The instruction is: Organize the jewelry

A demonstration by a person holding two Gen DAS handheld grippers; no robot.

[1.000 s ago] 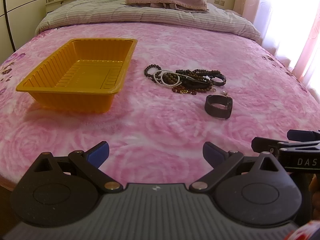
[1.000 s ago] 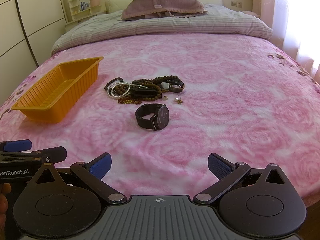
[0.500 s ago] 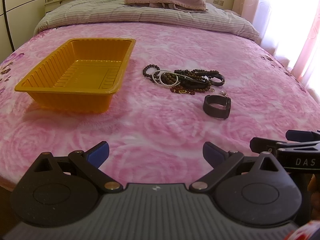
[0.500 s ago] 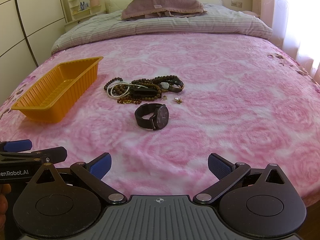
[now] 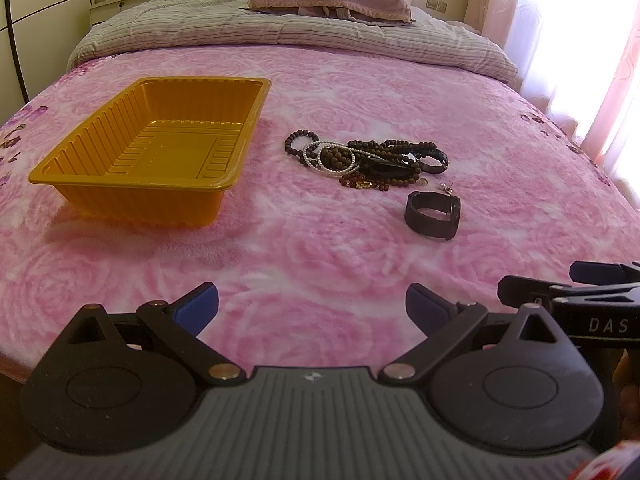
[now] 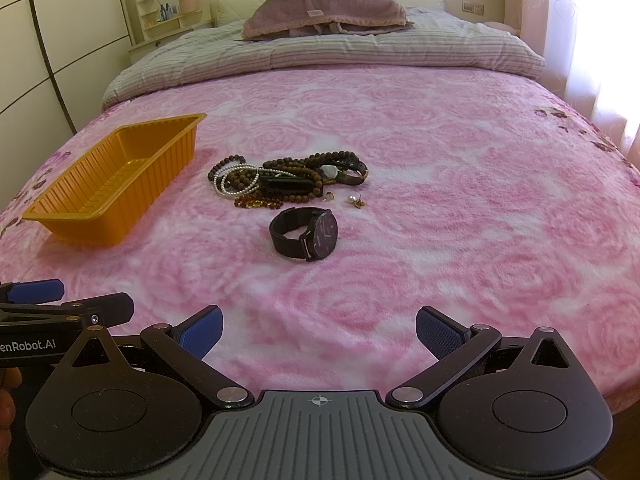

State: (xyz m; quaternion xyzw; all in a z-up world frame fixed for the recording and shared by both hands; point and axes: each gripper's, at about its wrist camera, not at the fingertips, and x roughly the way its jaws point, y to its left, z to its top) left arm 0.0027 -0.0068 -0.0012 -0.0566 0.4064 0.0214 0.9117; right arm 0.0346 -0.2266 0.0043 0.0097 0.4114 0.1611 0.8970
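Observation:
An empty orange plastic tray (image 5: 100,184) (image 6: 72,224) sits on the pink bed at the left. To its right lies a tangled heap of bead bracelets and a pearl strand (image 5: 360,160) (image 6: 280,184). A black wristwatch (image 5: 434,216) (image 6: 306,234) lies just in front of the heap, with small earrings (image 6: 354,200) beside it. My left gripper (image 5: 312,308) is open and empty near the bed's front edge. My right gripper (image 6: 320,330) is open and empty, well short of the watch.
The pink rose blanket (image 6: 460,184) covers the bed. A striped duvet (image 6: 360,52) and stacked pillows (image 6: 324,12) lie at the far end. A curtain (image 5: 592,40) hangs at the right. A shelf (image 6: 168,20) stands at the back left.
Both views have shifted only slightly. The jewelry and tray lie where they were. Both grippers stay open.

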